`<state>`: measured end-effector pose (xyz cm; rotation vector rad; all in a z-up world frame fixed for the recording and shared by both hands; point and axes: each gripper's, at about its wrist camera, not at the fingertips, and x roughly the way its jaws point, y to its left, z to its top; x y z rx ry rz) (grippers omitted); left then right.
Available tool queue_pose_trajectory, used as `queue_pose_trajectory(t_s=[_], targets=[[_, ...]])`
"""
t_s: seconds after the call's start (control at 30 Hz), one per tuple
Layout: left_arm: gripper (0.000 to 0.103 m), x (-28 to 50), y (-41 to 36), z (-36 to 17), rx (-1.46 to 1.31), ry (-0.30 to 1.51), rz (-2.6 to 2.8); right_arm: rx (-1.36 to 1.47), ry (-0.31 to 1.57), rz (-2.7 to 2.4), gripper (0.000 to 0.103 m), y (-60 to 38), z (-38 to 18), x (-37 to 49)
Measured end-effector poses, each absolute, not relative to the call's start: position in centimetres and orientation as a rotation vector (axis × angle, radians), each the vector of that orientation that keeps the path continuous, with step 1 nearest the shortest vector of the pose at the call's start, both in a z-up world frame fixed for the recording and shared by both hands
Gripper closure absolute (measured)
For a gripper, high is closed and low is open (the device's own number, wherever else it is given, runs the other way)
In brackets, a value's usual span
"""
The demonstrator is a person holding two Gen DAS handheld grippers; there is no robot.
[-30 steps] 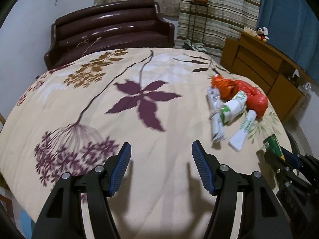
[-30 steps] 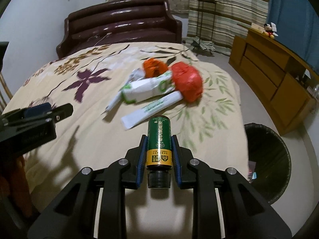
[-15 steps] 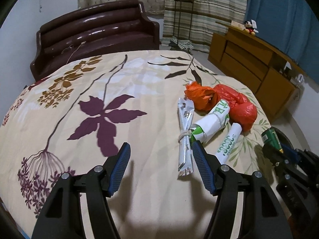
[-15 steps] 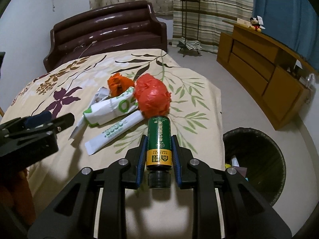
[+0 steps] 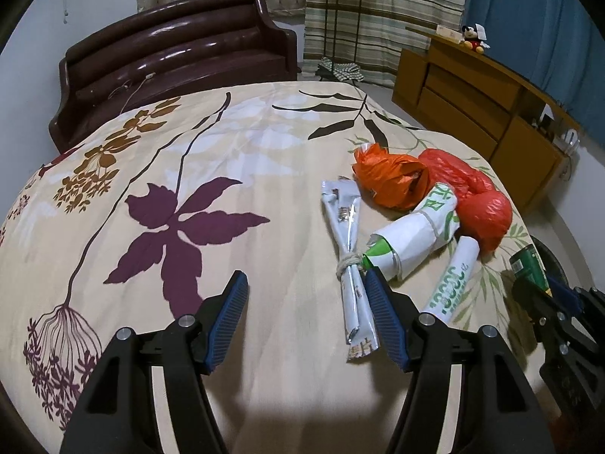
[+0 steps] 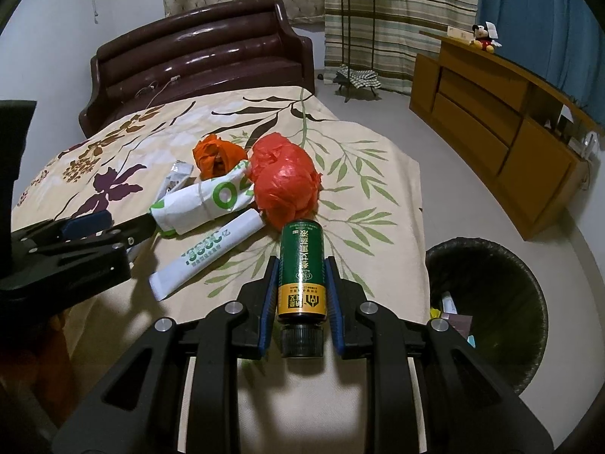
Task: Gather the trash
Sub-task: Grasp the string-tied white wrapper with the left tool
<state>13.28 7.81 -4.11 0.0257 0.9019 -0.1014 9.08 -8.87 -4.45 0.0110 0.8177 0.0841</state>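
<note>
My right gripper (image 6: pixel 301 280) is shut on a green and gold bottle (image 6: pixel 301 269), cap toward me, held above the bed's near right edge. A black trash bin (image 6: pixel 487 306) stands on the floor to its right. My left gripper (image 5: pixel 302 295) is open and empty above the bed; its right finger is beside a knotted silver wrapper (image 5: pixel 349 261). Beyond lie a rolled white and green bag (image 5: pixel 414 238), a white tube (image 5: pixel 453 280), an orange bag (image 5: pixel 393 179) and a red bag (image 5: pixel 480 204).
The floral bedspread (image 5: pixel 170 189) covers the bed. A brown sofa (image 5: pixel 177 56) stands behind it. A wooden cabinet (image 6: pixel 499 121) lines the right wall. A plant stand (image 6: pixel 355 30) stands by the curtains.
Both grippers swung right. The trash pile moved closer to my left gripper's right finger. The trash bin came further into the right wrist view. The bottle stays gripped.
</note>
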Motion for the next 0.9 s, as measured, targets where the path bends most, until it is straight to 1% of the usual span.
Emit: queue_pose_trajectory(t_s=[0.1, 0.17, 0.2, 0.23, 0.27, 0.33, 0.47, 0.67, 0.9], targets=[[0.046, 13.4, 7.8, -4.2, 0.022, 0.905, -0.115, 0.010, 0.820, 0.084, 0.080, -8.7, -4.6, 9.1], [0.054, 13.3, 7.6, -4.2, 0.024, 0.908, -0.129, 0.009, 0.823, 0.085, 0.080, -8.6, -4.7, 9.2], [0.055, 13.2, 7.6, -4.2, 0.025, 0.907, -0.136, 0.008, 0.824, 0.085, 0.080, -8.6, -4.7, 9.2], [0.059, 13.1, 7.6, -4.3, 0.024, 0.907, -0.141, 0.008, 0.825, 0.086, 0.080, -8.5, -4.8, 9.2], [0.067, 13.1, 7.7, -4.3, 0.018, 0.909, -0.150, 0.007, 0.826, 0.086, 0.080, -8.5, -4.8, 9.2], [0.075, 12.9, 7.8, -4.4, 0.019, 0.910, -0.149, 0.007, 0.828, 0.086, 0.080, -8.5, -4.8, 9.2], [0.084, 12.7, 8.0, -4.4, 0.024, 0.909, -0.151, 0.007, 0.830, 0.087, 0.080, -8.4, -4.9, 9.2], [0.089, 11.7, 8.7, -4.3, 0.008, 0.916, -0.160, 0.007, 0.830, 0.090, 0.080, -8.4, -4.9, 9.1], [0.088, 10.3, 9.7, -4.3, -0.010, 0.935, -0.161, 0.007, 0.830, 0.091, 0.080, -8.2, -5.0, 9.0]])
